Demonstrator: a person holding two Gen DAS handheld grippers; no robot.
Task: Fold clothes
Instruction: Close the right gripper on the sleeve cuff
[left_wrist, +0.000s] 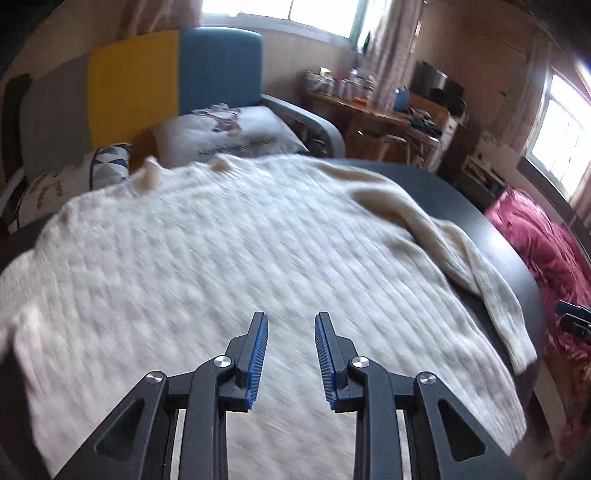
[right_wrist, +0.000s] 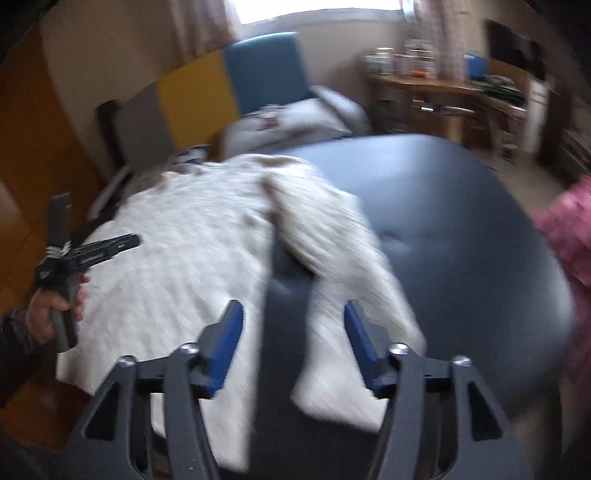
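A cream knit sweater lies spread flat over a dark round table, with one sleeve trailing toward the right edge. My left gripper hovers over the sweater's body. It is open, with only fabric showing through the gap below its blue pads. In the right wrist view the sweater is on the left and its sleeve runs down toward me. My right gripper is open wide above the sleeve's end, its pads off the cloth. A hand holds the left gripper over the sweater's left side.
Behind the table stands a sofa with yellow and blue back panels and printed pillows. A cluttered wooden desk is at the back right. A crimson cloth lies off the table's right edge. The picture is motion-blurred.
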